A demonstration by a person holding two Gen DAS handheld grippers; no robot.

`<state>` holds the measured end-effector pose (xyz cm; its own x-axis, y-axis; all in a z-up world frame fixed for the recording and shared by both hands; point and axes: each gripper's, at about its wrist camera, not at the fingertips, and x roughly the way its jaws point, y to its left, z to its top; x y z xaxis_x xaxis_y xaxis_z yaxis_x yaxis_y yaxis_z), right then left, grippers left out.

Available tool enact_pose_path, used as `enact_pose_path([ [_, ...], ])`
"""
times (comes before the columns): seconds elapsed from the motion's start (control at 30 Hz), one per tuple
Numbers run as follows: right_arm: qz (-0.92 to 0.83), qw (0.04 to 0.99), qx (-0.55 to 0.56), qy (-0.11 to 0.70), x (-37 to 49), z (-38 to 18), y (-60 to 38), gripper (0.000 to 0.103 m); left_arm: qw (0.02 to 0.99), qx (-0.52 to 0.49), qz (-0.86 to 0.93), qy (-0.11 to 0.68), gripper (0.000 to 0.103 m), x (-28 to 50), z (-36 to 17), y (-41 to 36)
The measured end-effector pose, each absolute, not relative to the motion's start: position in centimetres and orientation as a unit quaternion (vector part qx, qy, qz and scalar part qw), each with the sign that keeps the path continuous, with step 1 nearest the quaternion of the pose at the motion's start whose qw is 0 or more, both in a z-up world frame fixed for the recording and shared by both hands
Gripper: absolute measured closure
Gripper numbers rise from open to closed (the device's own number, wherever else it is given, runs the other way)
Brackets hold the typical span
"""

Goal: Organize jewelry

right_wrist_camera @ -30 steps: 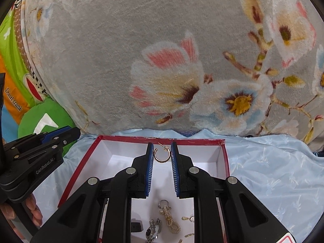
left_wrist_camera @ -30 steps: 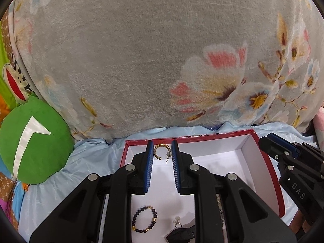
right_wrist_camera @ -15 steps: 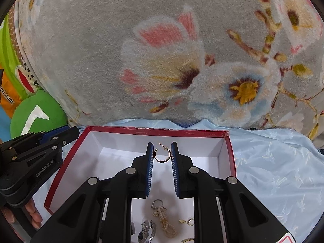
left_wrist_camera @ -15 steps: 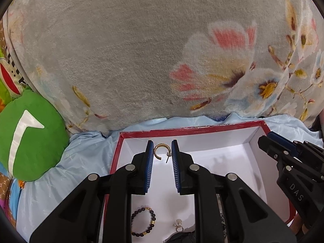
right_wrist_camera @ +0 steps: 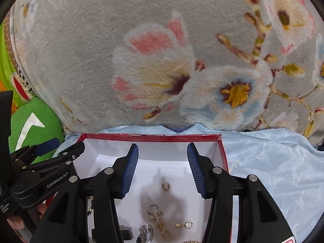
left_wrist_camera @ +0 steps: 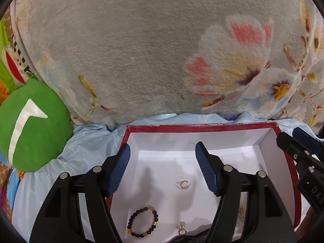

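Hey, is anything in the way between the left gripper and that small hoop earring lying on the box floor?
Nothing visible blocks it. The left gripper is open above the red box, and the hoop earring lies on bare white floor below the gap between its fingers. The beaded bracelet lies nearer the camera, apart from the earring.

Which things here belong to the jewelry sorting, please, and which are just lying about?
Job: red box; hoop earring; beaded bracelet; pearl charm; watch.
Lying about: floral blanket; green cushion; blue sheet.
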<state>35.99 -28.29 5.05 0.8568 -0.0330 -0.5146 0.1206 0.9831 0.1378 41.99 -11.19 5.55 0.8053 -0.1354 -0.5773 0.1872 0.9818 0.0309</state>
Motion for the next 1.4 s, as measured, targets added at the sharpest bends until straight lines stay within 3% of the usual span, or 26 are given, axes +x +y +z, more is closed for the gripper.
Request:
enact_pose_path([
  [0.4, -0.056, 0.958, 0.068, 0.271, 32.5, 4.6, -26.4, 0.039, 0.953, 0.043, -0.083, 0.288, 0.036, 38.2, 6.9, -10.1],
  [0.8, -0.087, 0.955, 0.057, 0.277, 28.6, 4.0, -24.5, 0.022, 0.955, 0.042, -0.07, 0.285, 0.021, 34.5, 6.9, -8.7],
  [1.4, -0.14, 0.944, 0.071, 0.29, 25.2, 0.1, -24.4, 0.017, 0.951, 0.052, -0.025, 0.302, 0.015, 32.8, 2.3, -8.5],
])
